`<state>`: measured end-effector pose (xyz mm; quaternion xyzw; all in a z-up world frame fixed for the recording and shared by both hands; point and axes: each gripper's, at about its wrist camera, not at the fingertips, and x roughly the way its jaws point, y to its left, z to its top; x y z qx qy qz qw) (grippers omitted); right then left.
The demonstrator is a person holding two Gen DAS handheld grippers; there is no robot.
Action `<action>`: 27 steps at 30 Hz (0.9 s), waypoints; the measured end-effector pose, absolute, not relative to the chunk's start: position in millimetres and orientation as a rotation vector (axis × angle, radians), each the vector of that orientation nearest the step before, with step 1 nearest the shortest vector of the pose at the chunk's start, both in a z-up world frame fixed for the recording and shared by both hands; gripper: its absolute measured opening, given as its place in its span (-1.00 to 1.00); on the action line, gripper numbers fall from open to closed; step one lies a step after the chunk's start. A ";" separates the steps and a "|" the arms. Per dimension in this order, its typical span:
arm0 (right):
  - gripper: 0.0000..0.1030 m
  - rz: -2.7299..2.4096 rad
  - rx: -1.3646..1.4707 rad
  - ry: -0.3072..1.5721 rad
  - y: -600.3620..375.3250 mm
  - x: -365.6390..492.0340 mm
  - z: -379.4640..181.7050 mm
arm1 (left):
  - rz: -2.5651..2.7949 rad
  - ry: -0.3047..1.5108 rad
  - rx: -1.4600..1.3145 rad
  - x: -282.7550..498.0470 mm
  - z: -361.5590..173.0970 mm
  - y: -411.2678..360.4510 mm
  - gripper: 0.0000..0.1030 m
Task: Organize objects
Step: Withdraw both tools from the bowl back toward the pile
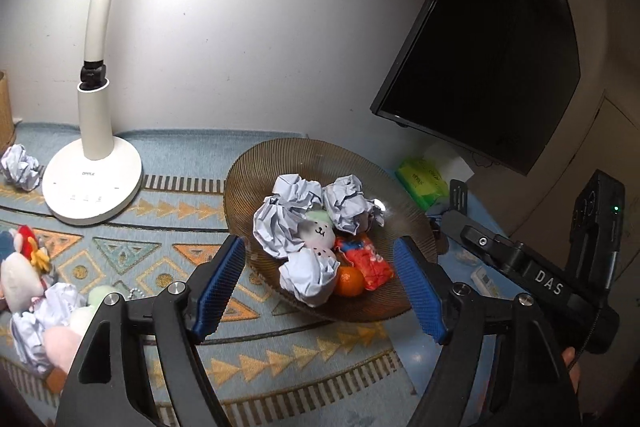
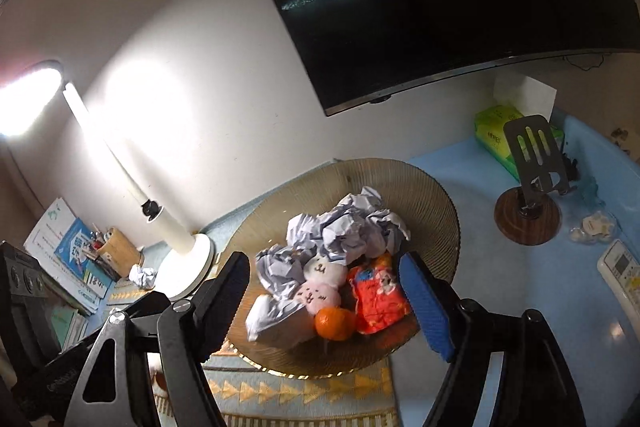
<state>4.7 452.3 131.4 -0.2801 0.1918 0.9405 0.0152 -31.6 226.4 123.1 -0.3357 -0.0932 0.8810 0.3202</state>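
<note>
A brown ribbed glass bowl [image 1: 280, 155] [image 2: 400, 171] stands on the patterned cloth. It holds several crumpled paper balls [image 1: 280, 223] [image 2: 348, 227], a small plush bunny [image 1: 318, 235] [image 2: 320, 291], an orange [image 1: 349, 281] [image 2: 335, 323] and a red snack packet [image 1: 370, 261] [image 2: 378, 303]. My left gripper [image 1: 320, 287] hovers over the bowl's near rim, open, with nothing pressed between its blue pads [image 1: 222, 287]. My right gripper [image 2: 324, 303] hangs over the same near rim from the right side, also open and empty.
A white desk lamp [image 1: 92, 179] stands left of the bowl, and a dark screen [image 1: 480, 47] hangs on the wall behind. Plush toys and paper balls [image 1: 44, 307] lie at the left. A green tissue pack [image 2: 496, 135], phone stand [image 2: 528, 195] and remote [image 2: 624, 275] sit at the right.
</note>
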 end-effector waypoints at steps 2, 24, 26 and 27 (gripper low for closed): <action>0.48 2.972 -0.871 0.569 433.0 15.3 135.3 | 2.349 -0.254 -0.837 -8.1 130.8 202.3 0.46; 0.48 3.089 -1.166 0.088 276.1 18.1 24.9 | 2.844 -0.418 -1.012 17.0 31.6 2.0 0.99; 0.50 3.096 -1.149 0.088 276.5 17.7 24.6 | 2.872 -0.330 -1.005 18.8 33.1 12.0 0.99; 0.60 3.086 -1.157 0.078 275.5 16.6 23.8 | 2.866 -0.292 -1.021 18.6 32.4 16.6 0.99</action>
